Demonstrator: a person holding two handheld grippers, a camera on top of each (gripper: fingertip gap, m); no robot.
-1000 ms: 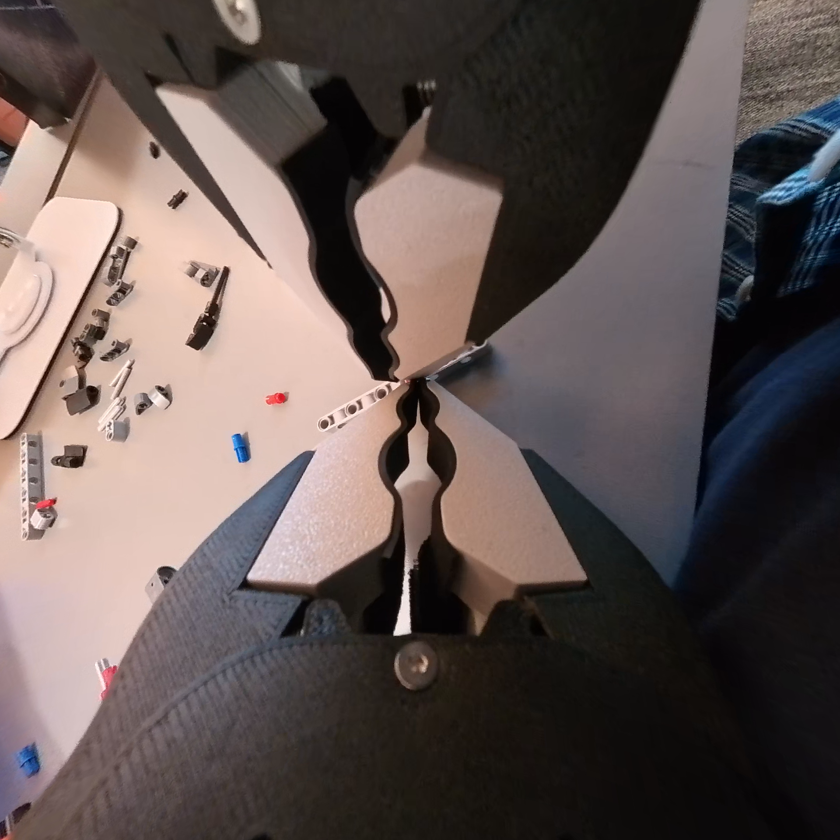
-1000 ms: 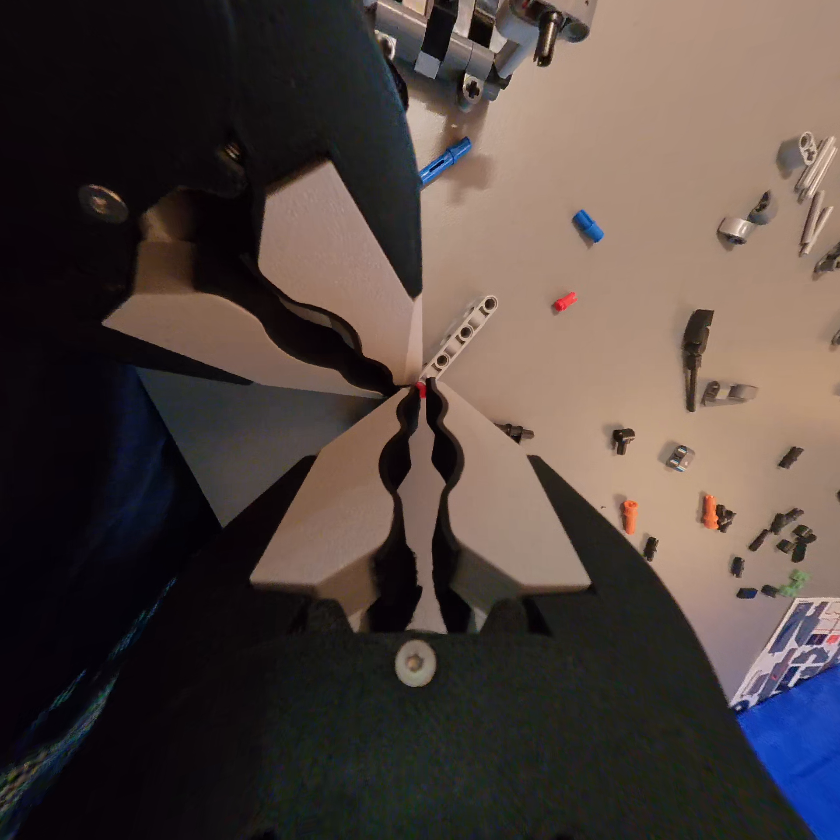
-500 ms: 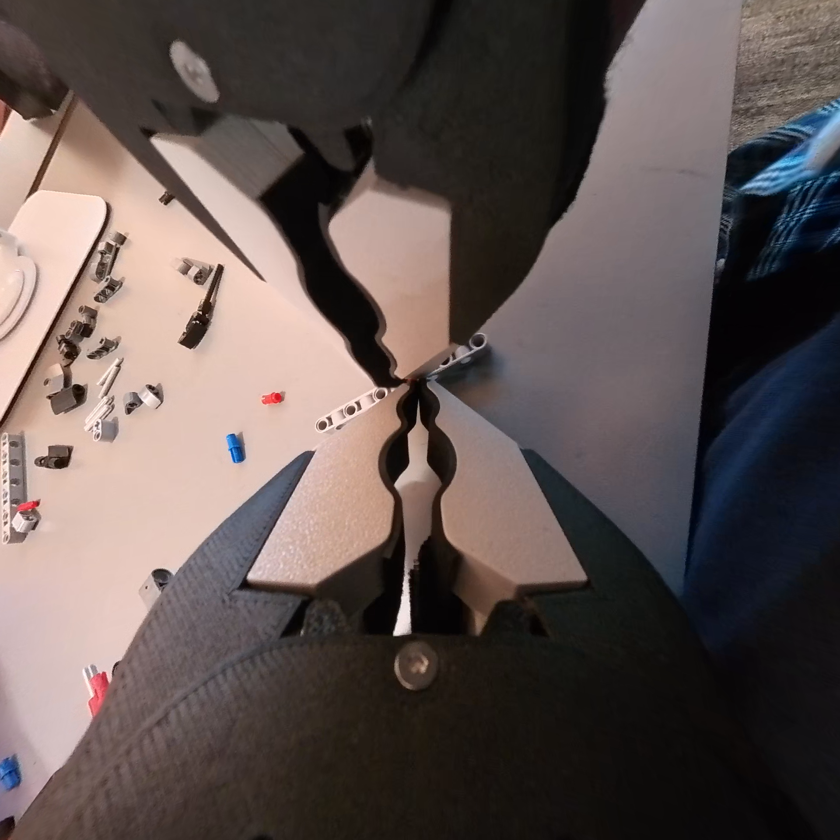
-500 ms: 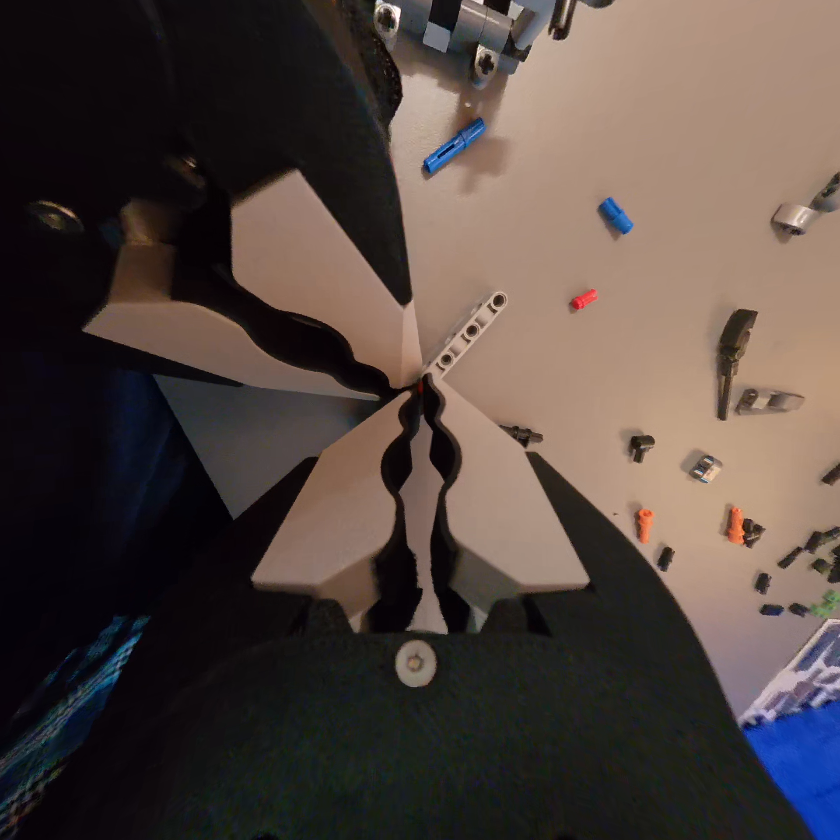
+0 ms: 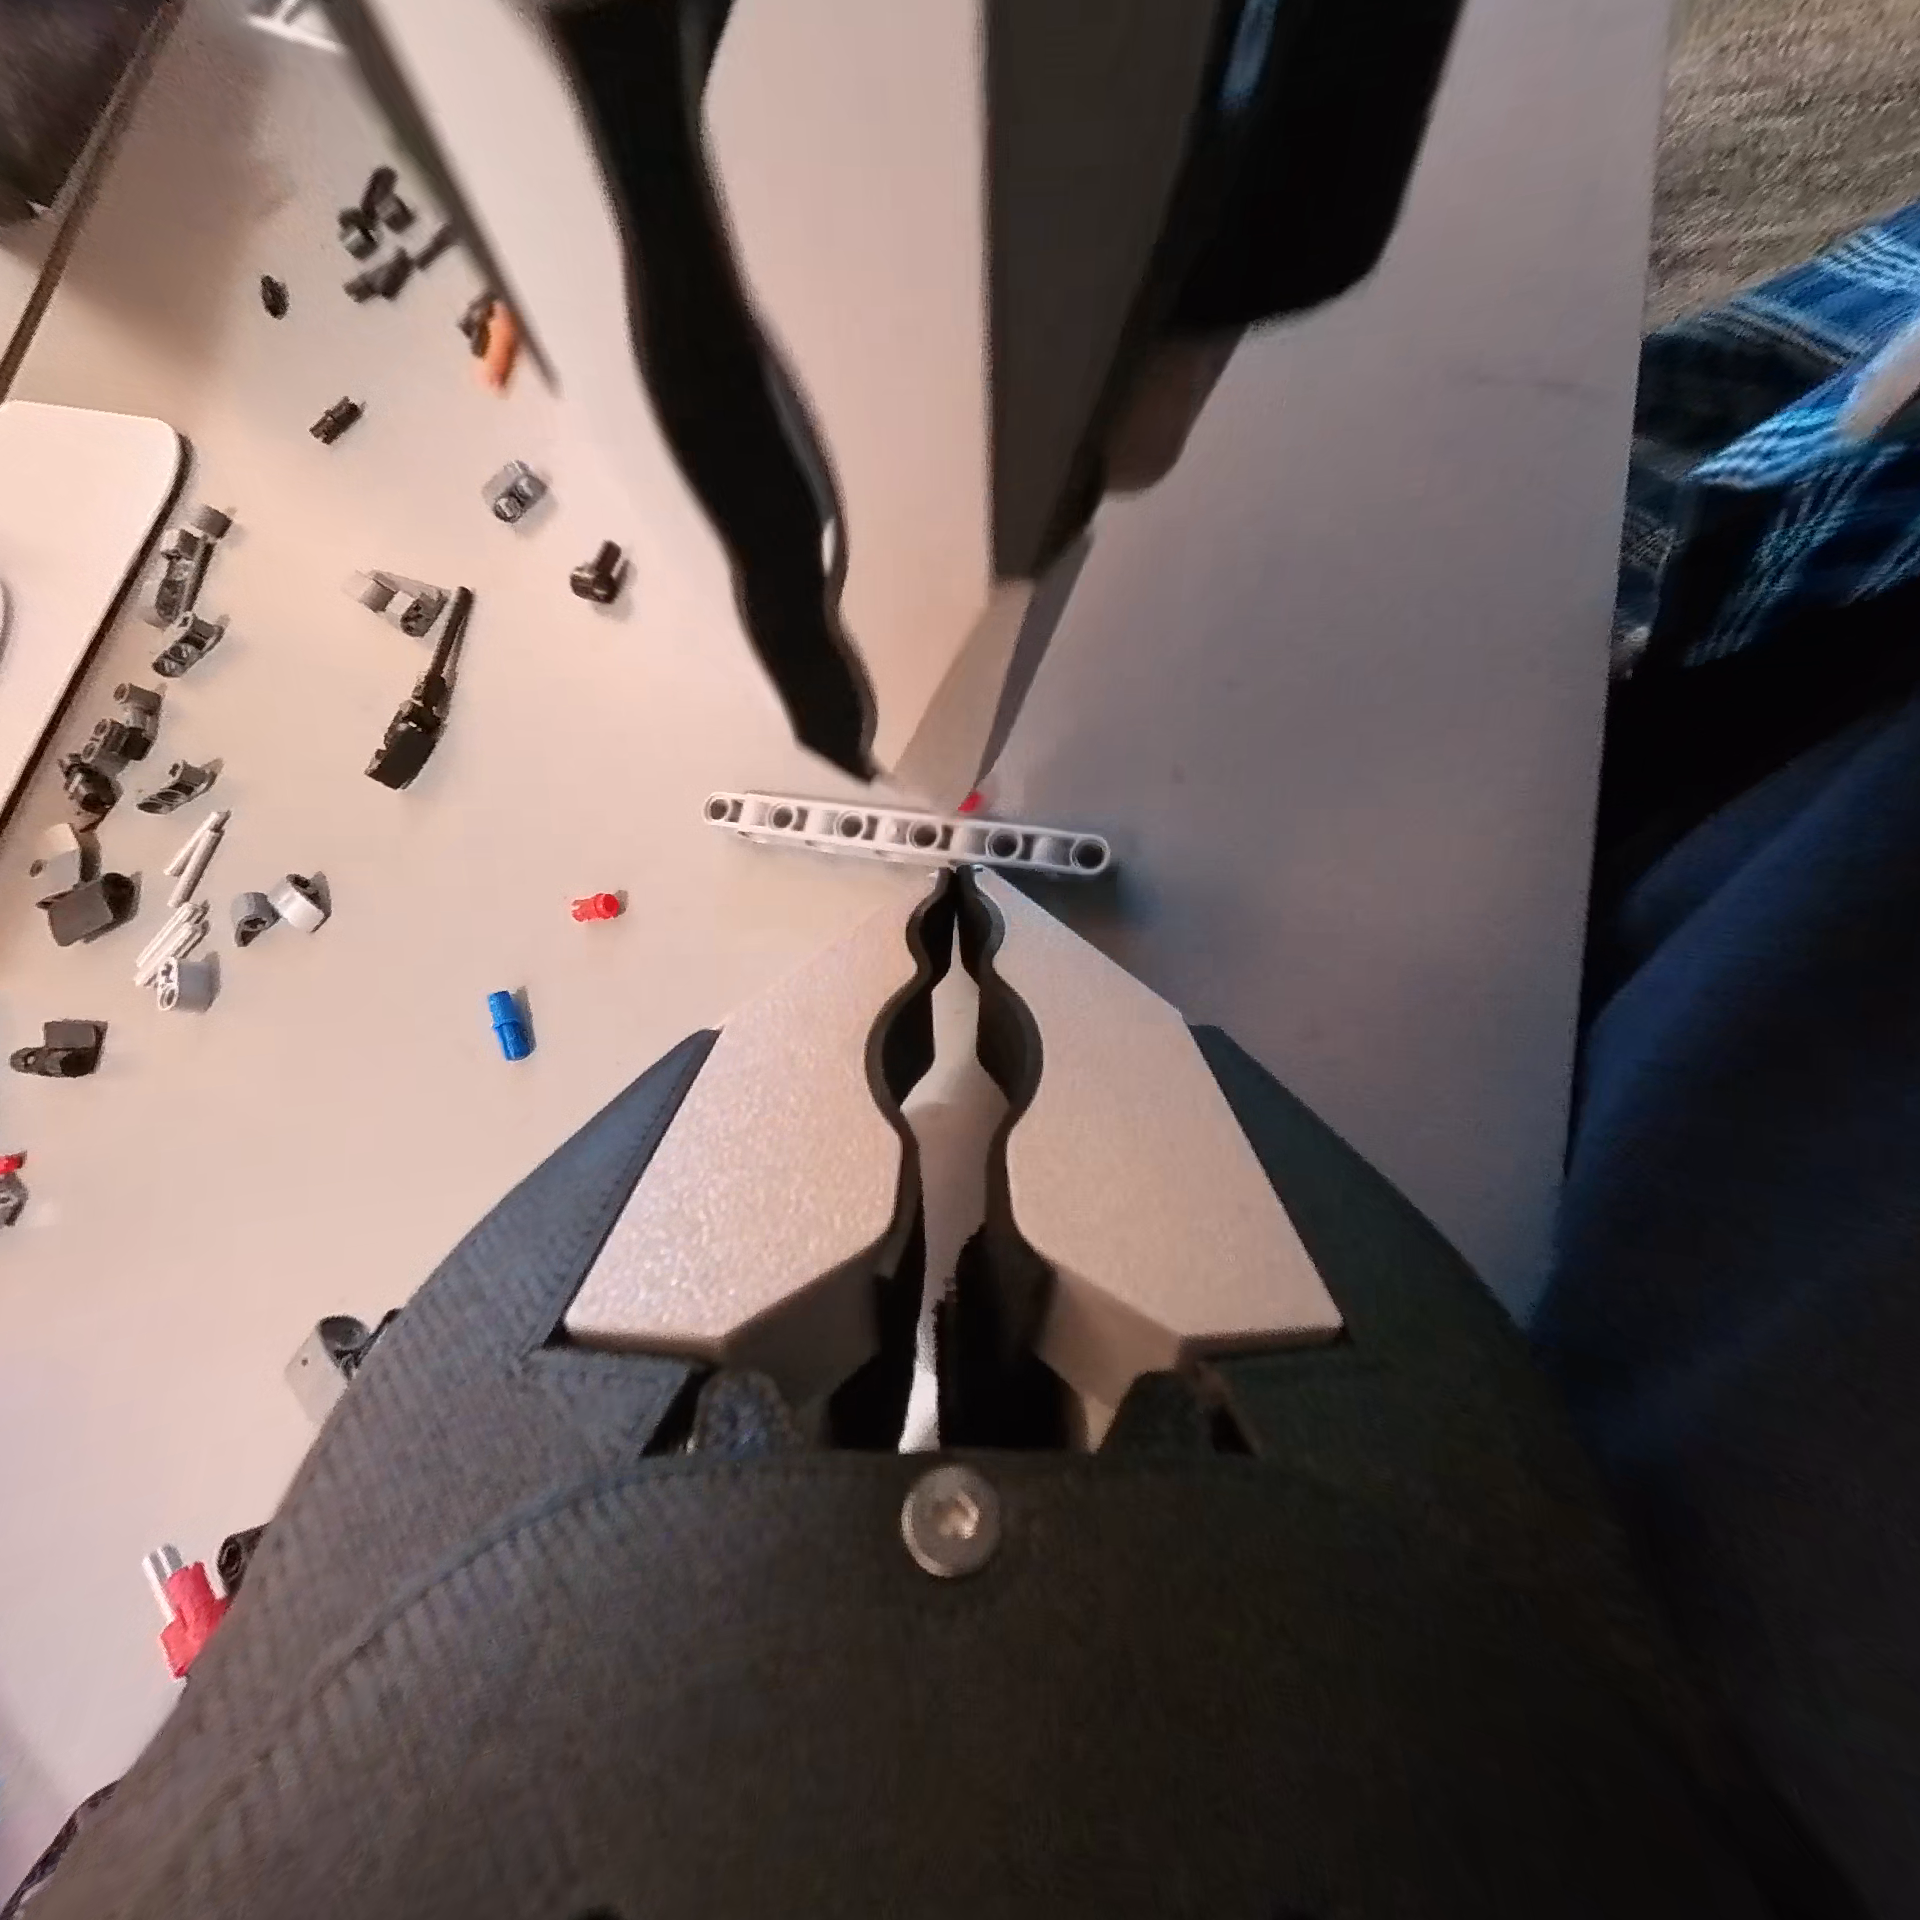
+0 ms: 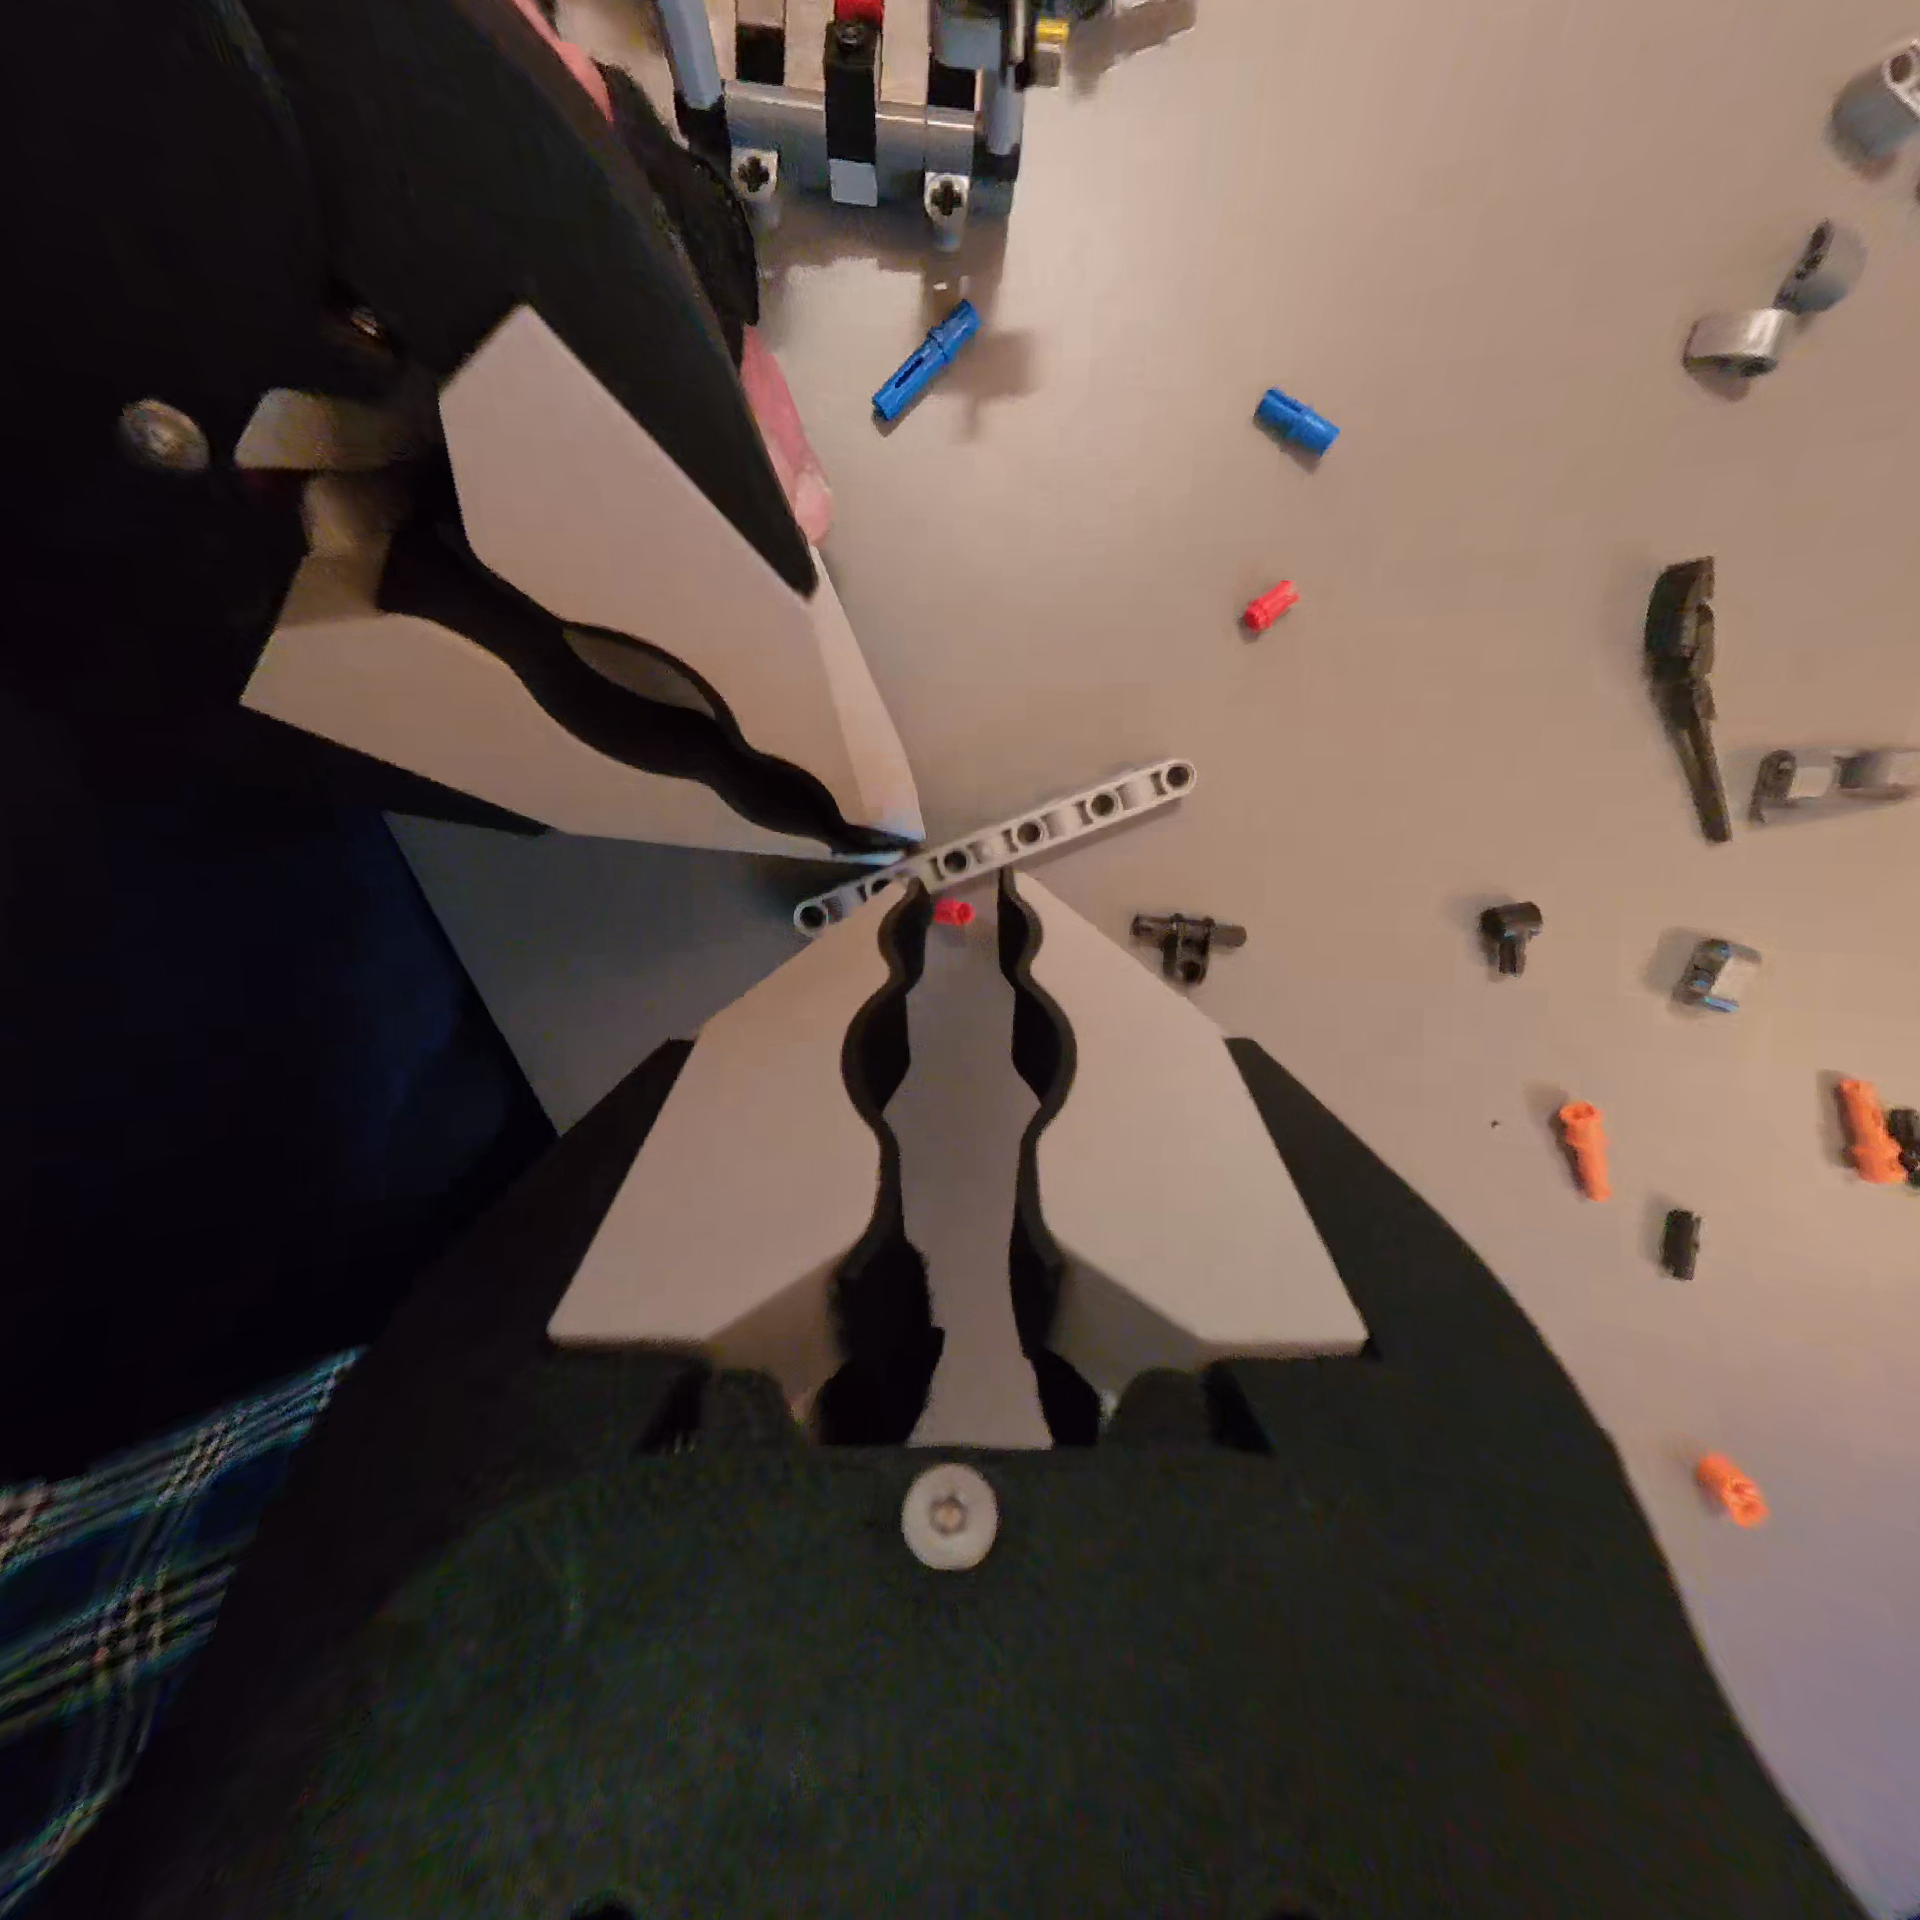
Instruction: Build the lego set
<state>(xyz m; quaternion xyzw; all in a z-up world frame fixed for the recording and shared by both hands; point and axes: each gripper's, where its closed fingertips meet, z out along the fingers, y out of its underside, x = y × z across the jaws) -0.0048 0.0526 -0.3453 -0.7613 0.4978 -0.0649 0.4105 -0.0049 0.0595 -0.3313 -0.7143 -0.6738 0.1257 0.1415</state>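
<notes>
A light grey holed beam [image 5: 904, 831] is held above the table, pinched at its lower edge by my left gripper [image 5: 954, 878], which is shut on it. In the right wrist view the beam [image 6: 1060, 821] runs slantwise, with the left gripper [image 6: 883, 844] coming in from the upper left. A small red pin [image 6: 951, 912] sticks out of the beam toward my right gripper [image 6: 956, 888], whose jaws stand a little apart on either side of the pin without touching it. In the left wrist view the right gripper [image 5: 904, 774] is blurred above the beam, with the red pin [image 5: 971, 800] beside it.
A partly built grey and black model [image 6: 862, 125] stands at the far edge. Loose parts lie around: blue pins [image 6: 1294, 421], a red pin [image 6: 1268, 603], orange pins [image 6: 1584, 1148], black pieces [image 5: 416, 717]. A pale board [image 5: 73, 520] lies left. The table edge [image 5: 1600, 727] and a person's leg are right. My left and right fingertips are right by each other.
My right gripper has opened and drawn back a little, letting go of the red pin, which stays in the beam. The left gripper still holds the beam.
</notes>
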